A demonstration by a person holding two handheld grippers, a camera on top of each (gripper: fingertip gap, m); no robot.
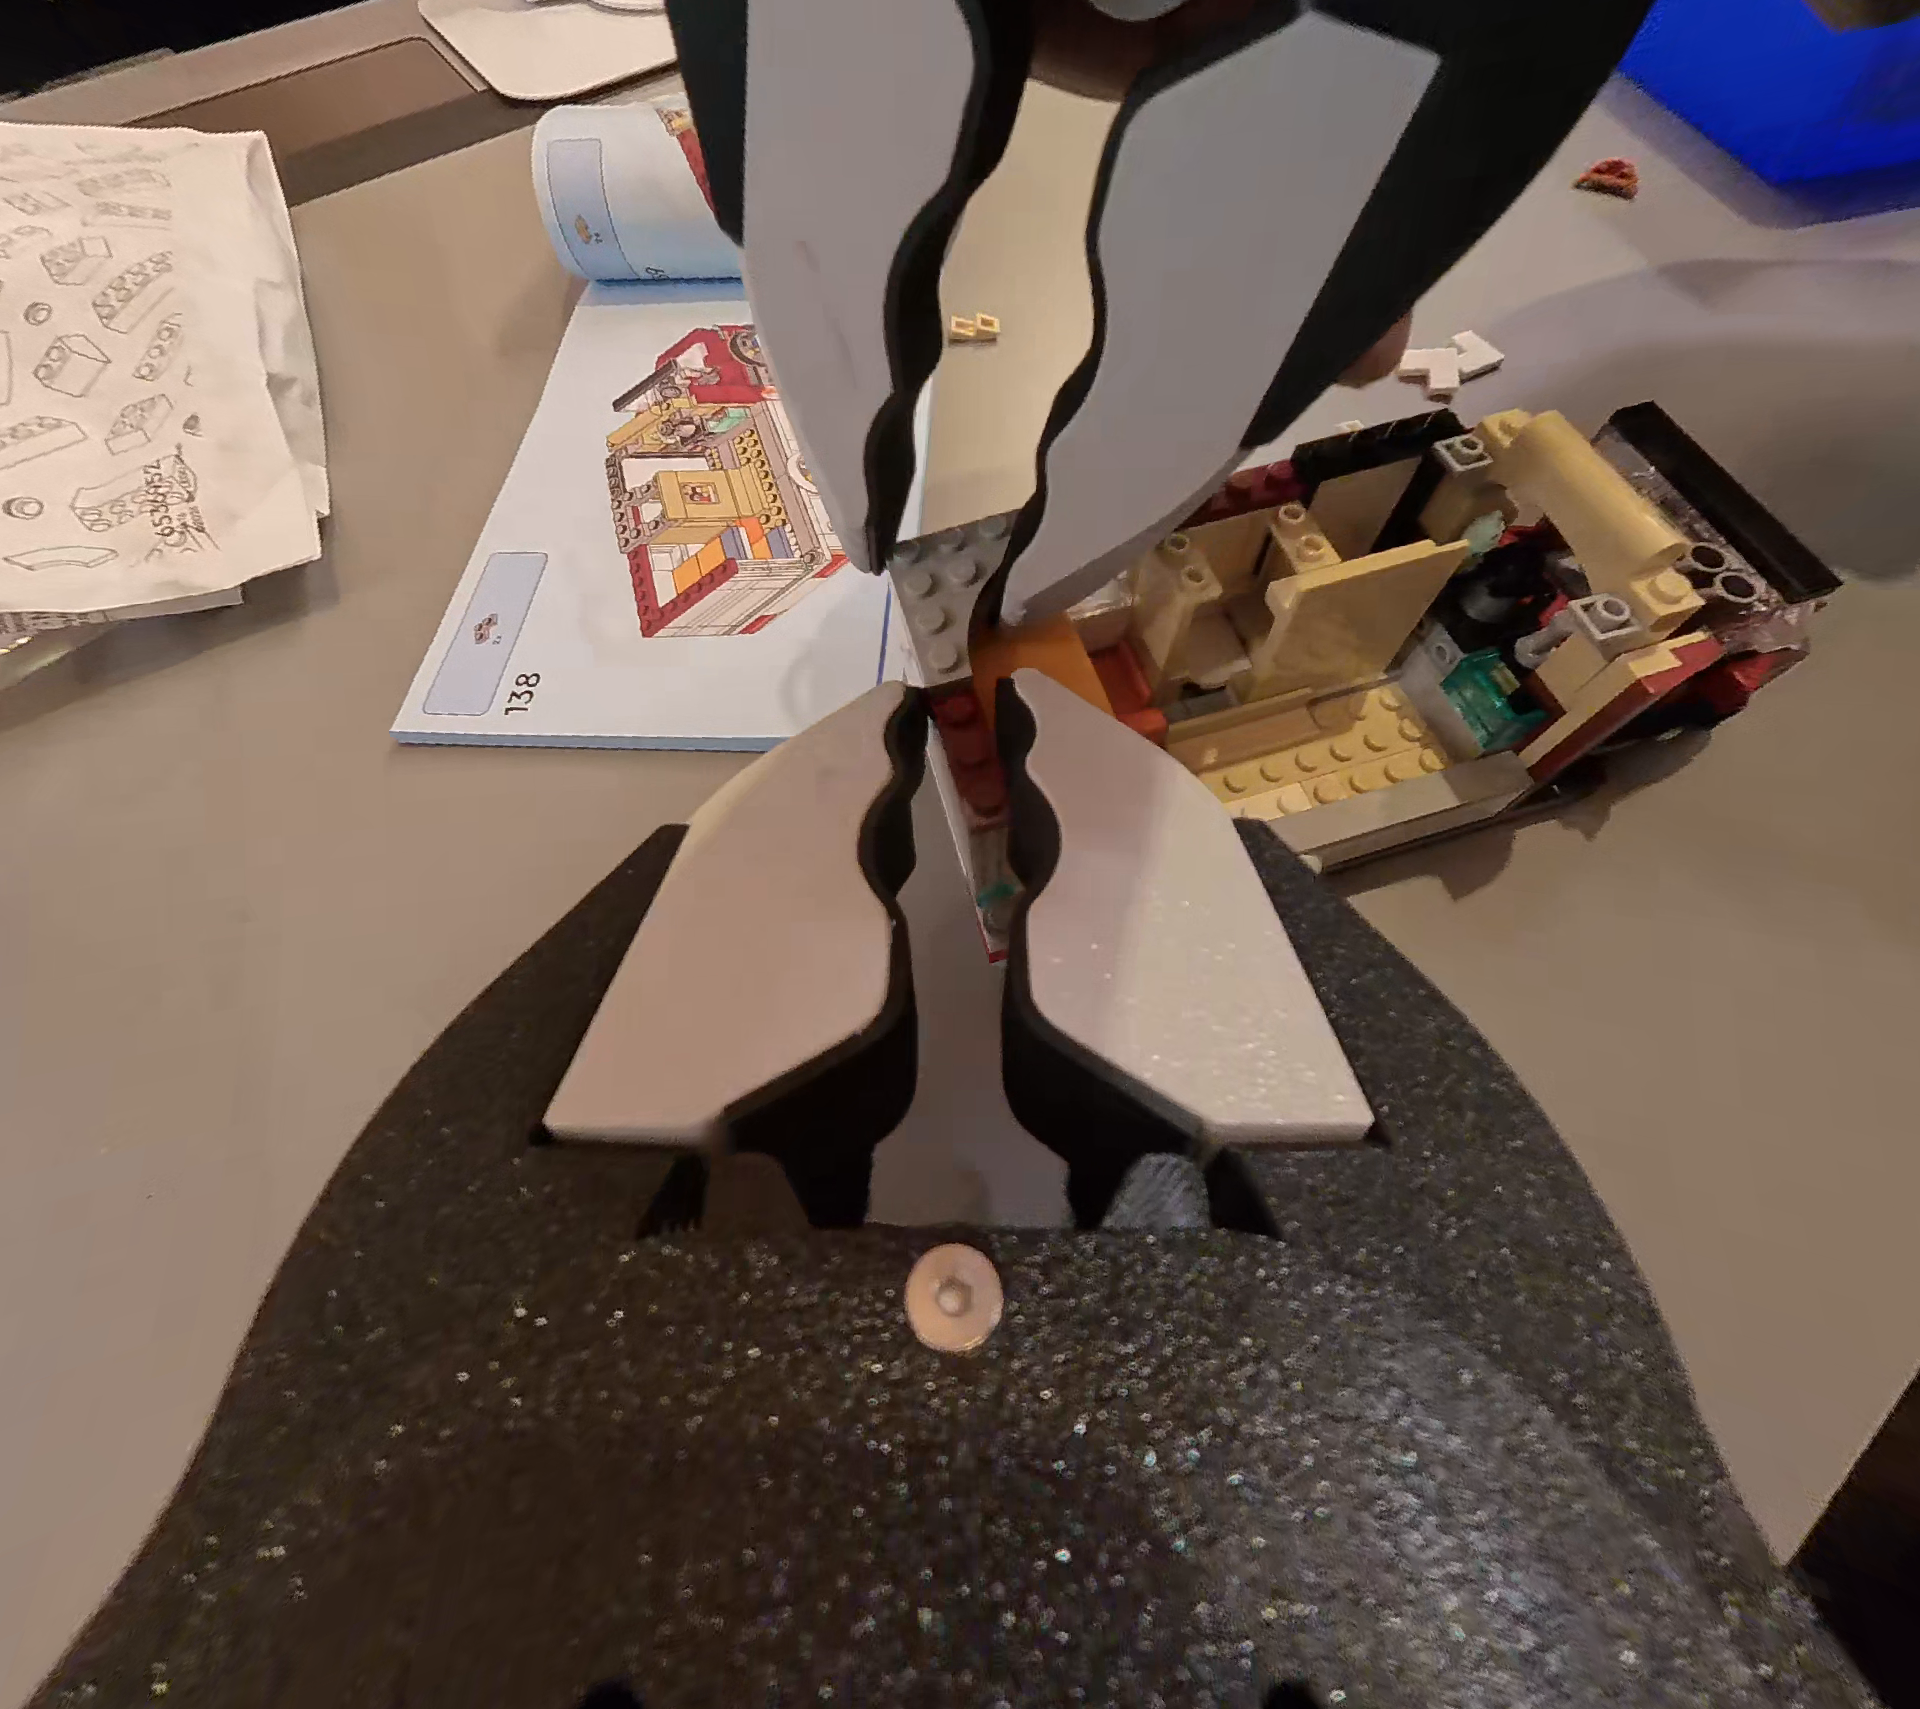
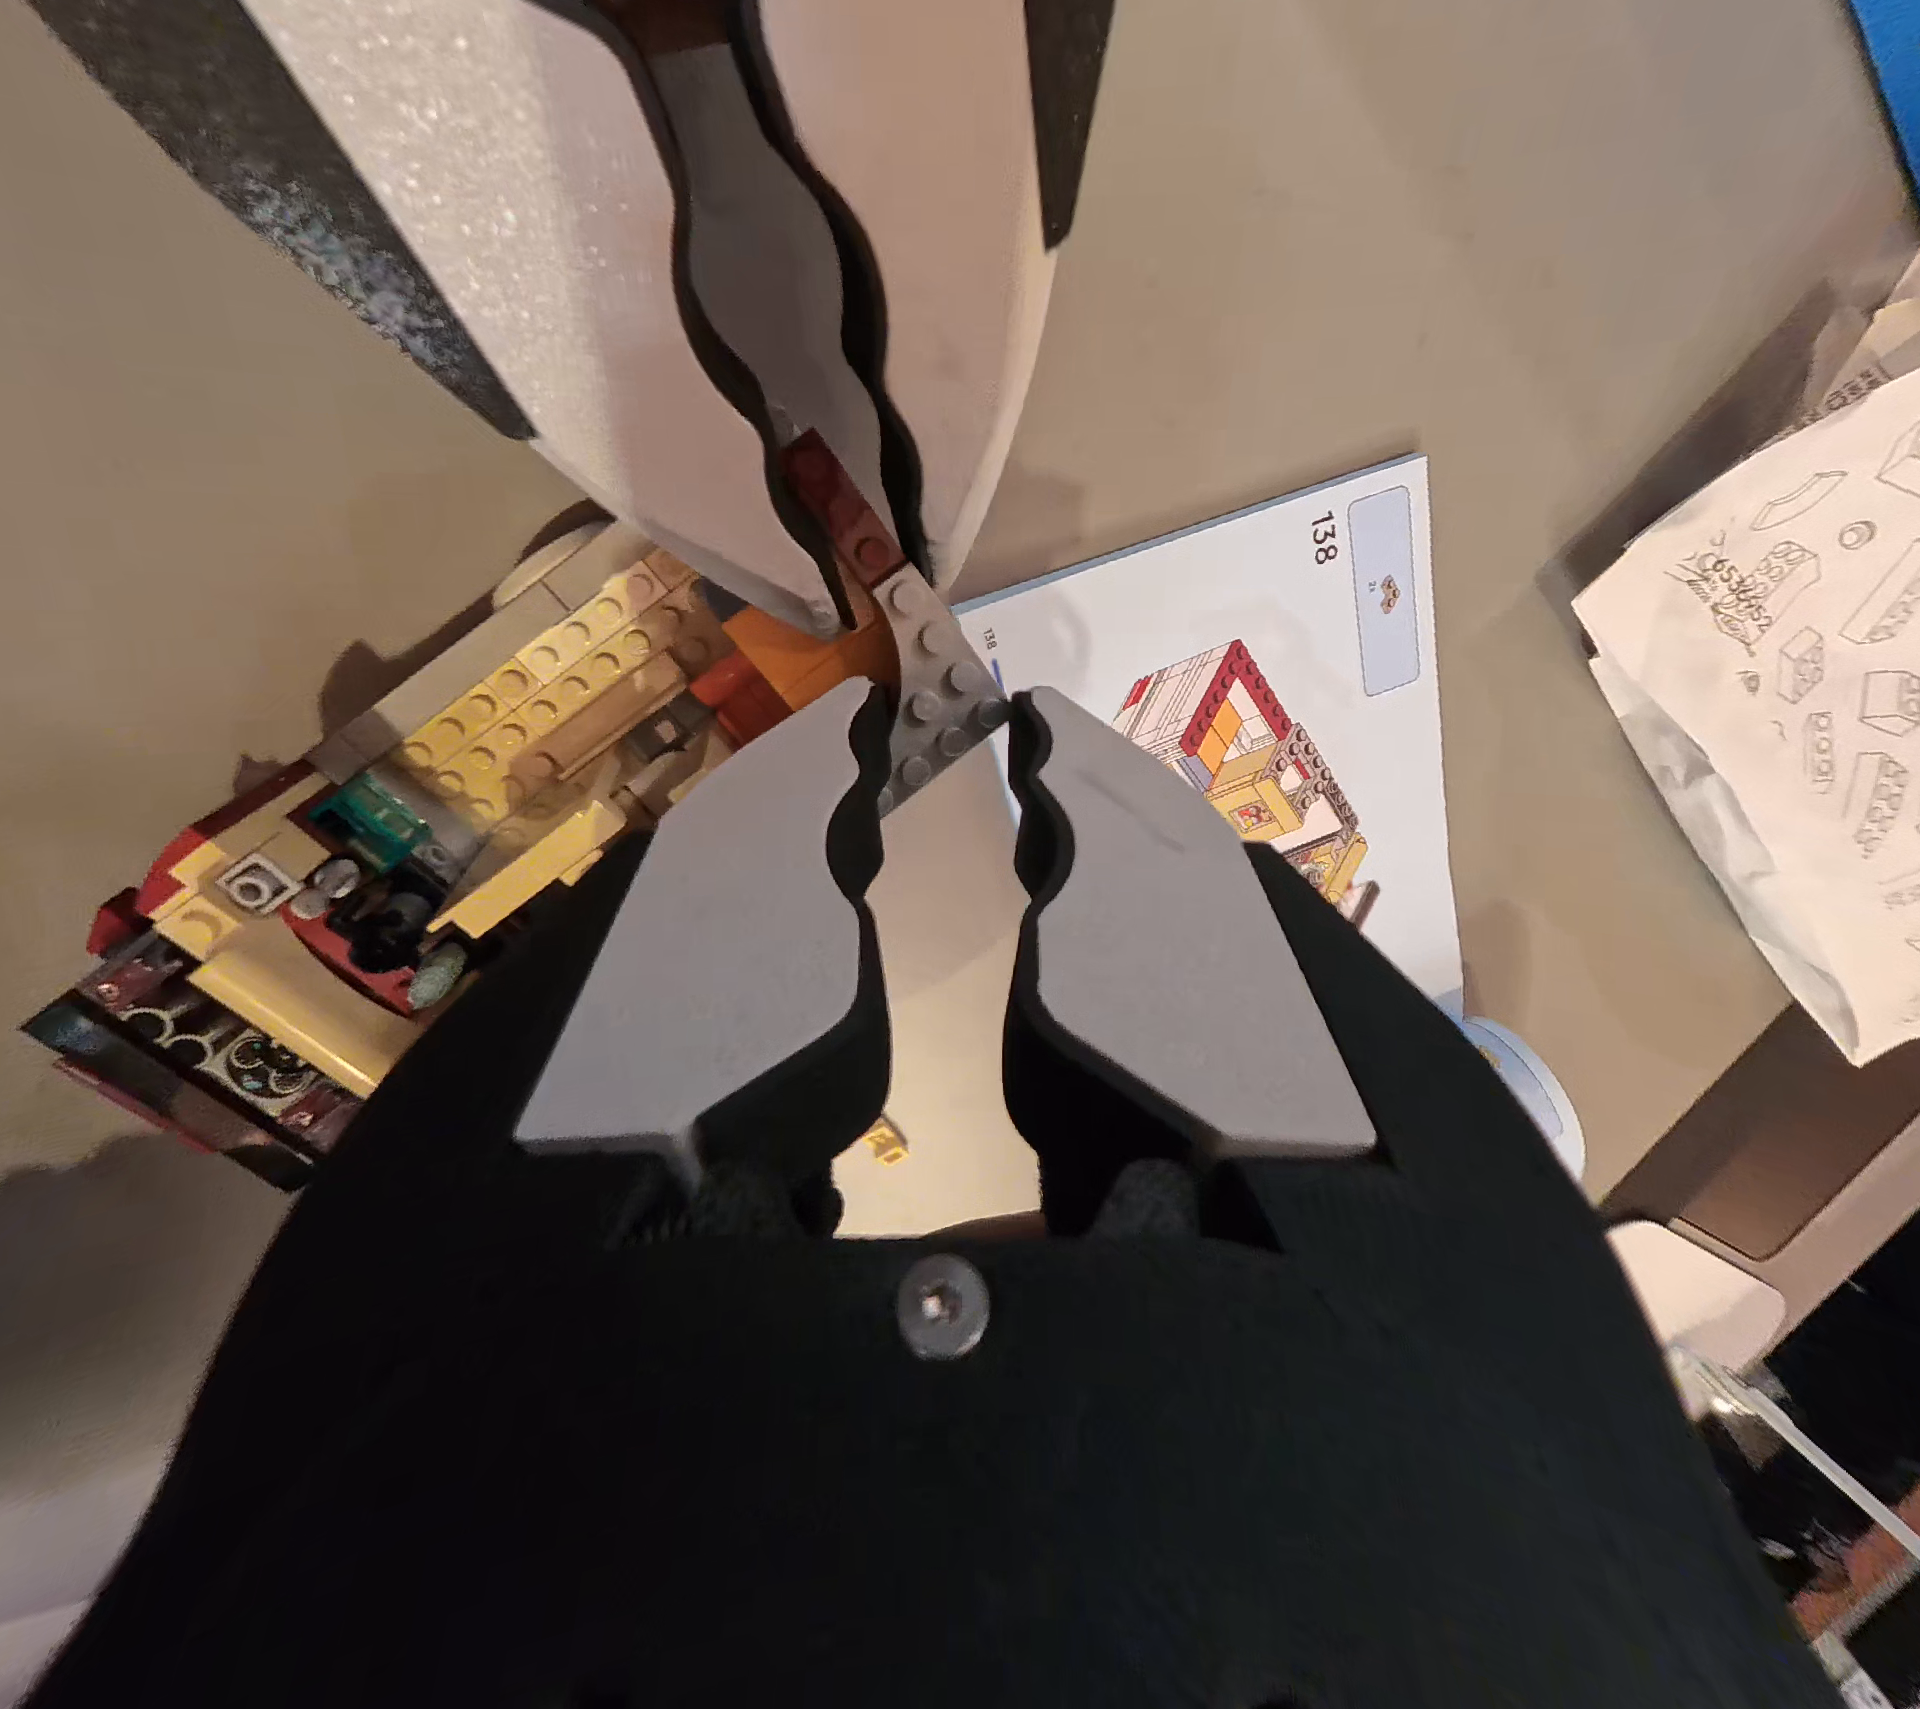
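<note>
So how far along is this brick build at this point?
Done: the model on the table has a tan floor, seats and low walls. In hand: the left jaws clamp its dark red wall, and the right jaws grip a grey plate at that wall's end. Left: no roof yet, and loose pieces lie beyond the model. The booklet lies open.

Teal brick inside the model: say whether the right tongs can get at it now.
Probably not: the right tongs grip the grey plate at the corner of the model, and the teal brick sits low among tan walls.
</note>
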